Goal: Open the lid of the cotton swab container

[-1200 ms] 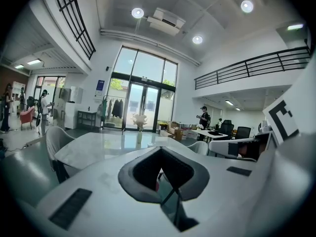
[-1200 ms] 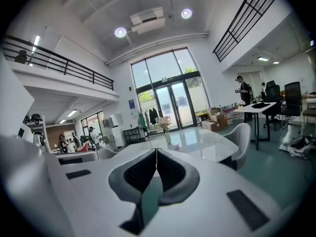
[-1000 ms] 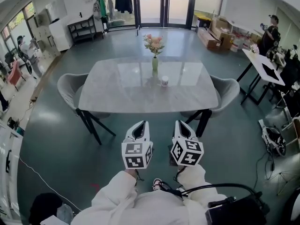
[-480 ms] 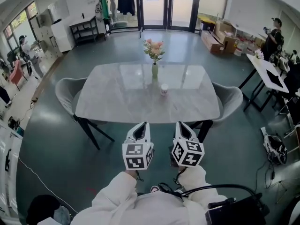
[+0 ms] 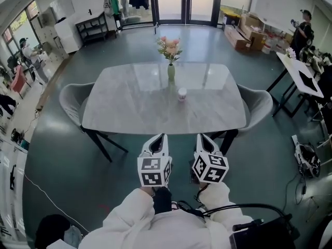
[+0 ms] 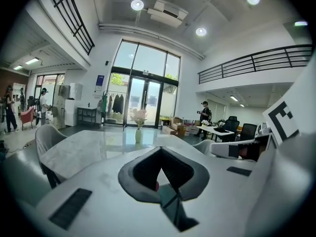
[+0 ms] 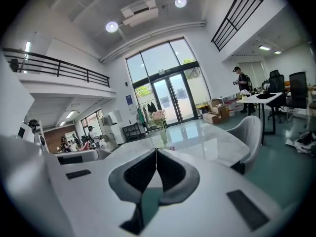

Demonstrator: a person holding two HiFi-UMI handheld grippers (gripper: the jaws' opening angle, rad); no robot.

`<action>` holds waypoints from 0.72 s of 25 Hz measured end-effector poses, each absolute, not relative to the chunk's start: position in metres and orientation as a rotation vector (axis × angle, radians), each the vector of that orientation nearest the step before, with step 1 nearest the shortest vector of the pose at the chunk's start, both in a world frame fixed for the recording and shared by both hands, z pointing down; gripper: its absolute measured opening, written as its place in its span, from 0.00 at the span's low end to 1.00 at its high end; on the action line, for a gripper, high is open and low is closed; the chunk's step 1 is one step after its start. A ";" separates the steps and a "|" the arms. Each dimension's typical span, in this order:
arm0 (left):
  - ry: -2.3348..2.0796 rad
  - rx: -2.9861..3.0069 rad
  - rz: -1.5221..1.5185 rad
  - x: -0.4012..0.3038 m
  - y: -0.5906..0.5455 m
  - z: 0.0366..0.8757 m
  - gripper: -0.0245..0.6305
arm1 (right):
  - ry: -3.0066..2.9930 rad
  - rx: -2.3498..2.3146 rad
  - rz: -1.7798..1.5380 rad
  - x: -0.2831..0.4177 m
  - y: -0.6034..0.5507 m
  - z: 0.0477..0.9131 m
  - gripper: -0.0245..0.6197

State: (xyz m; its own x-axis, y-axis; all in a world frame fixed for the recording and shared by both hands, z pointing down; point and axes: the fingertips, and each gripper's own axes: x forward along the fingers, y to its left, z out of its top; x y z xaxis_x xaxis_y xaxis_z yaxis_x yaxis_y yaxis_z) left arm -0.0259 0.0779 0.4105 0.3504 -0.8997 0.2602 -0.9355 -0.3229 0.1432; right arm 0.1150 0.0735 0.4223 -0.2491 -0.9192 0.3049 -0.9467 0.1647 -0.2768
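Container (image 5: 182, 93), small and white, stands upright near the middle of the table (image 5: 119, 110), just in front of the vase (image 5: 171, 72) with pink flowers. Its lid seems to be on, but it is too small to tell for sure. Both grippers are side by side before the near edge of the table, well apart from the container, and point toward it. The left gripper (image 5: 158, 138) has its jaws pressed together with nothing between them. The right gripper (image 5: 203, 138) is likewise closed and empty. A grey chair (image 5: 70, 100) stands at each short end of the table.
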 end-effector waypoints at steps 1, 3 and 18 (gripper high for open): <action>-1.634 2.352 0.196 -0.024 0.075 0.411 0.04 | -2.339 1.888 0.644 0.117 0.072 0.424 0.13; -1.621 2.358 0.199 -0.021 0.068 0.412 0.04 | -2.323 1.906 0.652 0.122 0.066 0.425 0.13; -1.574 2.407 0.146 -0.019 -0.030 0.406 0.04 | -2.287 1.936 0.589 0.121 -0.023 0.418 0.13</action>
State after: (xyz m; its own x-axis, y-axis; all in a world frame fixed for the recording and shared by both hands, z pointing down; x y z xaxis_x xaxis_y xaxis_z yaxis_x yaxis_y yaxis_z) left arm -0.0194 -0.0304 0.4055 0.4075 -0.8852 0.2244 -0.9113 -0.3786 0.1618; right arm 0.1205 -0.0228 0.4182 -0.1936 -0.9310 0.3095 -0.9647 0.1232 -0.2328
